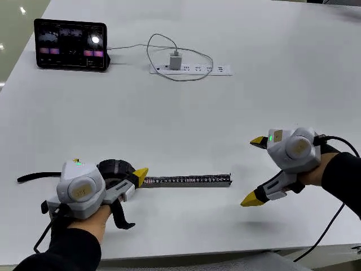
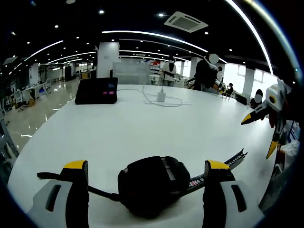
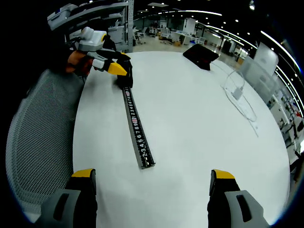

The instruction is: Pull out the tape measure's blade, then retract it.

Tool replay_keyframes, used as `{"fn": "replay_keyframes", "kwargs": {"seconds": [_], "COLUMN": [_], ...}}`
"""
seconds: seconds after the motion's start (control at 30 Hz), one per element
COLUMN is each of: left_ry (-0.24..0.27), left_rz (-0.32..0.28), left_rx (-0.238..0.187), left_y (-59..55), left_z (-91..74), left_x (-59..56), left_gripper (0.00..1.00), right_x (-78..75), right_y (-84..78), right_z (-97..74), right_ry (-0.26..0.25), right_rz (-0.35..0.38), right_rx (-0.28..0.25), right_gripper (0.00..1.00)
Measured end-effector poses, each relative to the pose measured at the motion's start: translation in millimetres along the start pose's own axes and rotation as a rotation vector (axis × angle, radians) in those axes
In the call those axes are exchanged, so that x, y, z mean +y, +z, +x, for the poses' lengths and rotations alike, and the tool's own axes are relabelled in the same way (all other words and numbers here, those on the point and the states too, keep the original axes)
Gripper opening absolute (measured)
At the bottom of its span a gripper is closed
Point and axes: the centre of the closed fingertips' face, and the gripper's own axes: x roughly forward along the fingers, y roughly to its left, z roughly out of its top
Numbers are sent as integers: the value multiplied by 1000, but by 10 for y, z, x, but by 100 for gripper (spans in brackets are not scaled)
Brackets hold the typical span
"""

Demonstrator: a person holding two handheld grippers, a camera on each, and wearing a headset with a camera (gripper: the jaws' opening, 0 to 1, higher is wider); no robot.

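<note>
Whiplash is the likeliest trouble: the blade (image 1: 186, 180) lies drawn out flat on the bench (image 1: 186, 113), running from the tape measure's black case (image 1: 115, 170) toward the right gripper (image 1: 254, 170), and its hooked end (image 3: 147, 164) is free, touched by nothing; if the spring takes it in unchecked, the blade could snap back and lash sideways; the right gripper's fingers stand wide and empty, well apart from that end, so nothing would slow it; the left gripper (image 2: 146, 166) brackets the case with its fingers wide, a gap showing on each side in the left gripper view, so the case is not clamped and may skid or spin on the smooth bench once the blade pulls; closing too fast could also nudge the case askew or pinch the blade where it leaves the case; no lock or brake on the case can be made out, so whether the blade is held out by one is unknown; in the head view the left gripper's far finger is hidden behind the case, and the strap (image 1: 31, 177) is partly covered by the gripper body.
</note>
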Motion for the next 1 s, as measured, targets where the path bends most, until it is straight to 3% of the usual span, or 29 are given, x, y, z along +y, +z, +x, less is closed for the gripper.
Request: {"fn": "replay_keyframes", "kwargs": {"seconds": [0.17,0.37,0.83,1.0], "left_ry": [-9,-37,-49,-49], "left_rz": [46,68,71,68], "left_rx": [0,-8,-22,-23], "left_y": [-26,-32,-16,-15], "left_z": [27,69,89,88], "left_x": [-53,-138,-135,-129], "left_gripper": [99,99,99,99], "right_x": [26,27,159,158], "right_y": [31,23,-30,-63], "right_z": [162,272,416,445], "right_ry": [31,67,187,199], "right_rz": [-24,-29,-121,-153], "right_rx": [13,32,95,115], "right_gripper": [99,91,49,39]}}
